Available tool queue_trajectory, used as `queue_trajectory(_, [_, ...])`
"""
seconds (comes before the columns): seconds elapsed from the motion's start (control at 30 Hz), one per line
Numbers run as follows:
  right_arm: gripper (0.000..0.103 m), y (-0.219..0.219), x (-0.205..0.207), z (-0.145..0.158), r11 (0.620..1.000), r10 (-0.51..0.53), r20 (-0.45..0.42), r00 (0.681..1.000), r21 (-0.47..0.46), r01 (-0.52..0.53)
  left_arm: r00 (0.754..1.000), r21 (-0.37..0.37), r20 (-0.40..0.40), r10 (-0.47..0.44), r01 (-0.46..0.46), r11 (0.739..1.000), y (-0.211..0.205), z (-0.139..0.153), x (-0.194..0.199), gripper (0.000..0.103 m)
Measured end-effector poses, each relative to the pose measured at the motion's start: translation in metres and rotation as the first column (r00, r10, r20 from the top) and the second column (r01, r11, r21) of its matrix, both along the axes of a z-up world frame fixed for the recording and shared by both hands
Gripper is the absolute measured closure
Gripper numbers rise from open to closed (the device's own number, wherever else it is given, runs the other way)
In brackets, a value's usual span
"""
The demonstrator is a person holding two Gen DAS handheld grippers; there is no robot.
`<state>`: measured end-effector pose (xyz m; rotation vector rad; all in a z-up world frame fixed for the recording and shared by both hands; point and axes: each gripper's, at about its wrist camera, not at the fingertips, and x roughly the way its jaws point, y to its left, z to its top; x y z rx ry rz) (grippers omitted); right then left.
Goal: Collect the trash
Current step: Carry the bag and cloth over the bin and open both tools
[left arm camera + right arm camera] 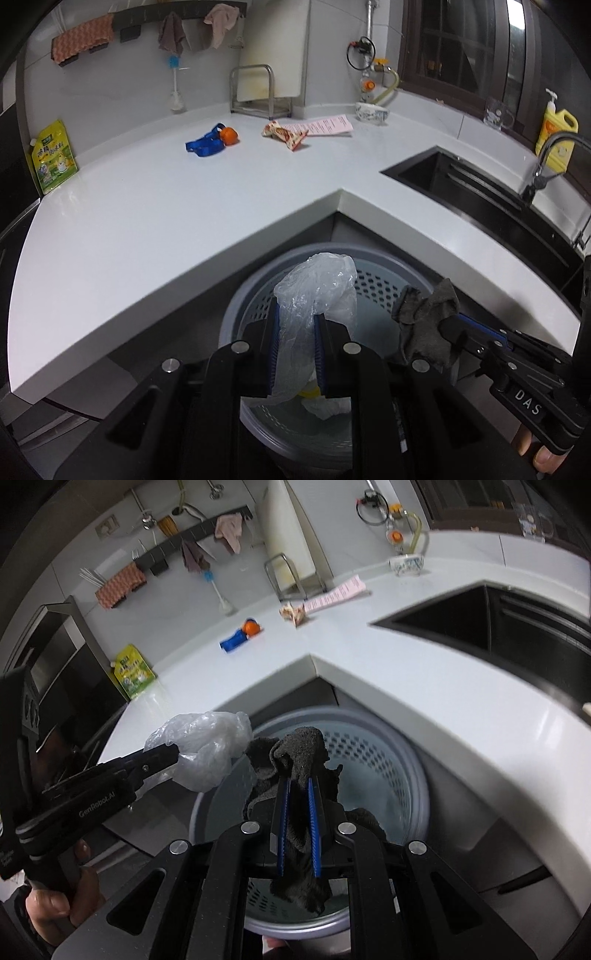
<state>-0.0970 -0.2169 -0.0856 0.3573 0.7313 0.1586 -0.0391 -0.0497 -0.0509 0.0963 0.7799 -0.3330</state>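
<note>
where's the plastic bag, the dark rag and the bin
plastic bag (317,291), left wrist view, crumpled top
dark rag (301,753), right wrist view, upper fold
bin (413,775), right wrist view, grey rim

both grippers are matte black linkage frames with round silver screw heads at the joints. the left gripper (293,343) and right gripper (298,825) carry fingers (282,823) lined with ribbed blue pads. white lettering marks their side housings. fingertips of a bare hand (55,904) wrap one handle.

Both wrist cameras look steeply down, close over the bin (236,306), sharing it and the blurred-looking counter (424,686).
</note>
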Motion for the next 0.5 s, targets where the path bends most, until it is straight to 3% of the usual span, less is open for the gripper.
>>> queue_trajectory(0.33, [0.092, -0.008, 0.000, -0.014, 1.000, -0.028, -0.042, 0.999, -0.004, 0.028, 0.997, 0.015, -0.073, -0.003, 0.004, 1.000, -0.002, -0.021, 0.000, 0.082])
queue_trajectory(0.4, [0.088, -0.009, -0.002, -0.011, 0.999, -0.039, -0.030, 0.999, -0.010, 0.039, 0.997, 0.003, -0.073, 0.003, -0.003, 1.000, 0.001, -0.020, 0.000, 0.068])
queue_trajectory(0.47, [0.070, -0.011, -0.004, -0.008, 0.999, -0.050, -0.016, 0.999, -0.004, 0.050, 0.998, -0.003, -0.054, 0.016, -0.016, 1.000, 0.004, -0.018, -0.001, 0.040])
queue_trajectory(0.5, [0.070, -0.012, -0.005, -0.007, 0.999, -0.054, -0.009, 0.998, -0.004, 0.054, 0.999, -0.005, -0.042, 0.024, -0.024, 1.000, 0.005, -0.016, -0.003, 0.035])
